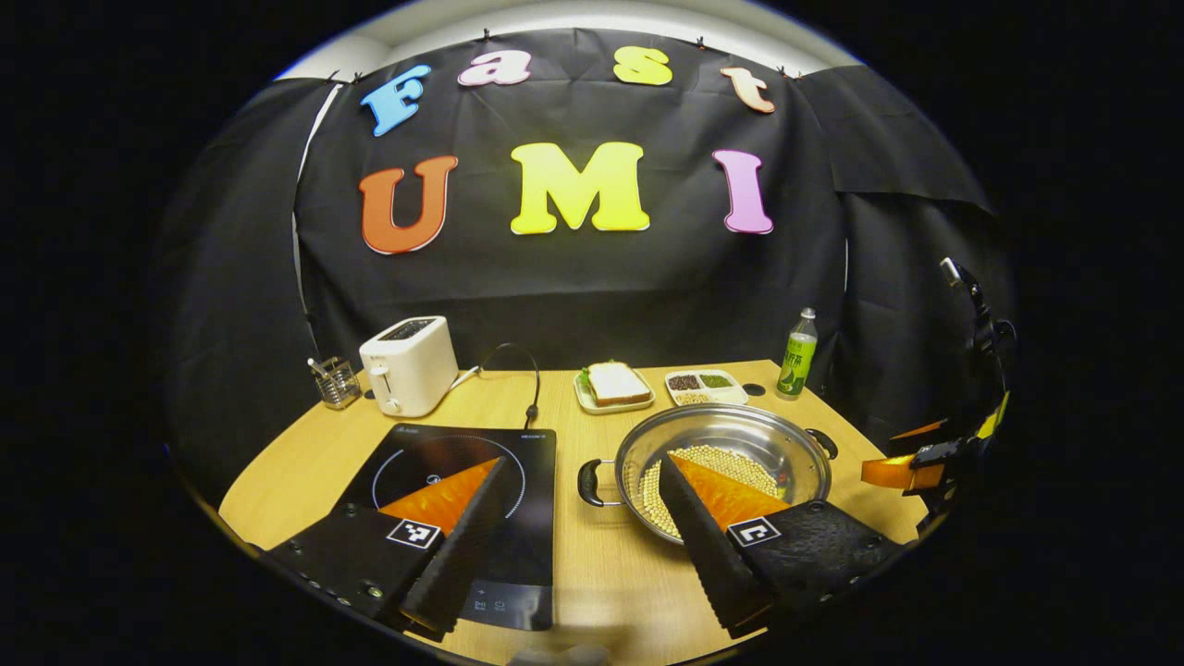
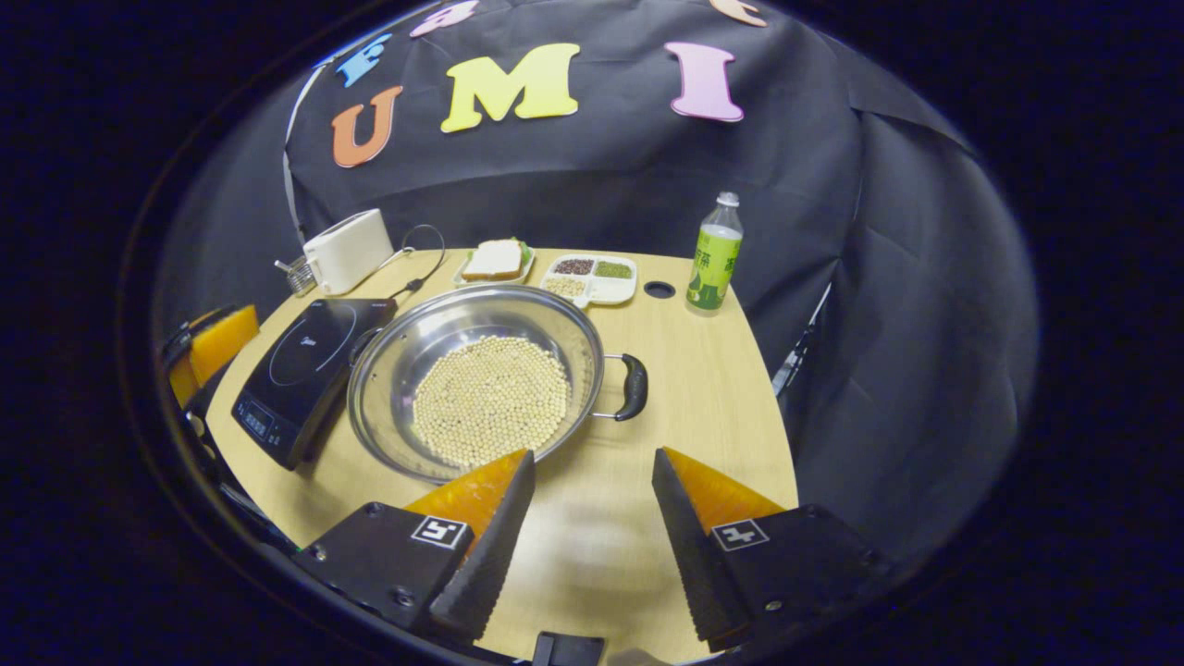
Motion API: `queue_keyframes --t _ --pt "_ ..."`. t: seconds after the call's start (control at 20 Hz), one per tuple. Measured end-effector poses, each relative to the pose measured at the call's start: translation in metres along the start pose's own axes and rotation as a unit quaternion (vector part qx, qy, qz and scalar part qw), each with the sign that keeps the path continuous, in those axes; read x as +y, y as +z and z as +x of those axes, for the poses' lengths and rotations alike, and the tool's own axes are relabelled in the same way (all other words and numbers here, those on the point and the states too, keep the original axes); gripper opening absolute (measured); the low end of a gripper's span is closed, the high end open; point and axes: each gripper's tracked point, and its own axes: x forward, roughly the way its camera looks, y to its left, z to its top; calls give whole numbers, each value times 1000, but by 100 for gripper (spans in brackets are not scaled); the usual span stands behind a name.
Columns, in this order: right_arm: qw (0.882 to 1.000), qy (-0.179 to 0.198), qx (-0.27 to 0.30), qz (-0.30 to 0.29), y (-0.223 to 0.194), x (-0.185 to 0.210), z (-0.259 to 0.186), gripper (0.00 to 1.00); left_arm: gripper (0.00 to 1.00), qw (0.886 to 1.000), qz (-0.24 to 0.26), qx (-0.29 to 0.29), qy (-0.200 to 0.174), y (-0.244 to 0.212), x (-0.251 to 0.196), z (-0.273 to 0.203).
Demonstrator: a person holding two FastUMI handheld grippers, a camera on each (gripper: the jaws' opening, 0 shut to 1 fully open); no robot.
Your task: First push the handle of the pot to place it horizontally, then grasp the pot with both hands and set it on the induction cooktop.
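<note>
Both grippers hang spread and empty above the near edge of the table [image 2: 703, 388]: our left gripper [image 1: 578, 532] has one finger over the induction cooktop [image 1: 462, 490] and the other over the pot's rim, and our right gripper [image 2: 592, 518] sits just short of the pot [image 2: 476, 375], fingers wide apart with bare wood between them. The pot stands on the table just right of the cooktop, its near-left rim seeming to touch or overlap the cooktop's edge in the right gripper view, with a layer of pale beans [image 2: 490, 398] in its bottom. Its right handle [image 2: 632, 387] points out toward our right side, and the left handle [image 1: 589, 483] faces the cooktop, so the handles look close to level across already. We judge the step in hand to be the two-sided grasp. To do it well we bring each gripper onto its own handle at the same height, close both firmly, and lift evenly so the beans stay flat. Farther back stand a toaster [image 1: 407, 365], a sandwich plate [image 1: 615, 387] and a bottle [image 2: 714, 254].
</note>
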Motion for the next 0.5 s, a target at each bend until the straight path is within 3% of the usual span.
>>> queue_keyframes --t 0.5 --pt "999 9 37 -2 22 -9 76 81 96 997 -4 80 3 -49 -11 91"
